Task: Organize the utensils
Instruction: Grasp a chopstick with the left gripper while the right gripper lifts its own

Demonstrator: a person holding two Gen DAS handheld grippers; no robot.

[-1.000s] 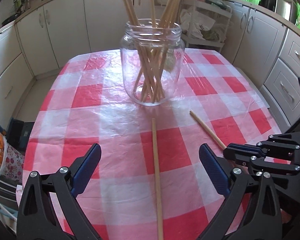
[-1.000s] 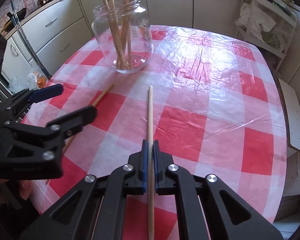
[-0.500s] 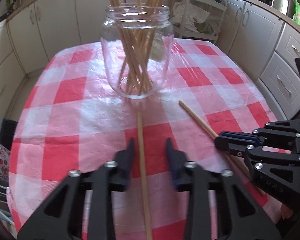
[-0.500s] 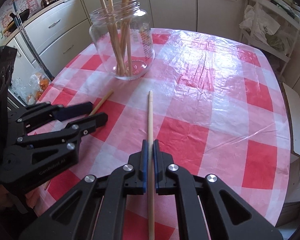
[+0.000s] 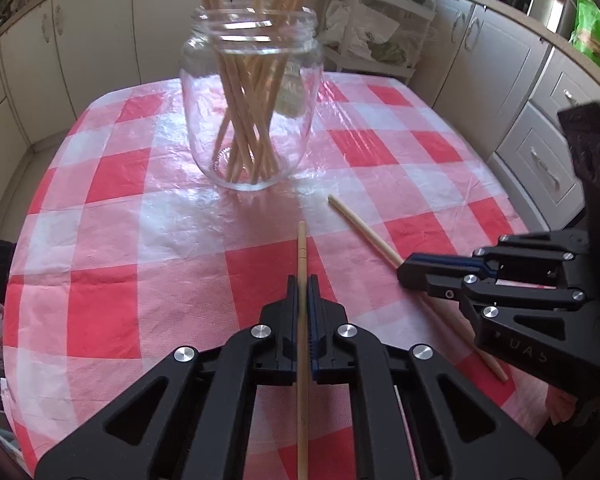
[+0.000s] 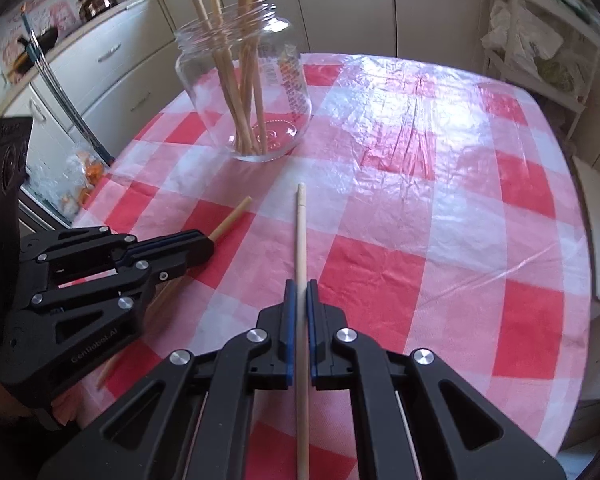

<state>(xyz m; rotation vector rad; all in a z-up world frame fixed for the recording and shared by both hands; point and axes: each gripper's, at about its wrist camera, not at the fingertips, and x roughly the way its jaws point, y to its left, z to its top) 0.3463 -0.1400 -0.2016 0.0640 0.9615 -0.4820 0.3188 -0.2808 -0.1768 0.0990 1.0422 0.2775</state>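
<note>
Left tool (image 5: 303, 280) has just closed on one chopstick (image 5: 301, 252); right tool (image 6: 298, 286) is clamped on the other chopstick (image 6: 300, 224). Both sticks lie on the checked surface (image 6: 460, 208), tips toward the glass jar (image 5: 252, 120), which already holds a bundle. We judge the sticks light, stiff, smooth, so likely to pivot in the pads; a mid-shaft grip looks best. Jar is fragile. Readable: "UAS" on the right tool body, "CenRoboLAI" or similar on the left; jar print illegible.
</note>
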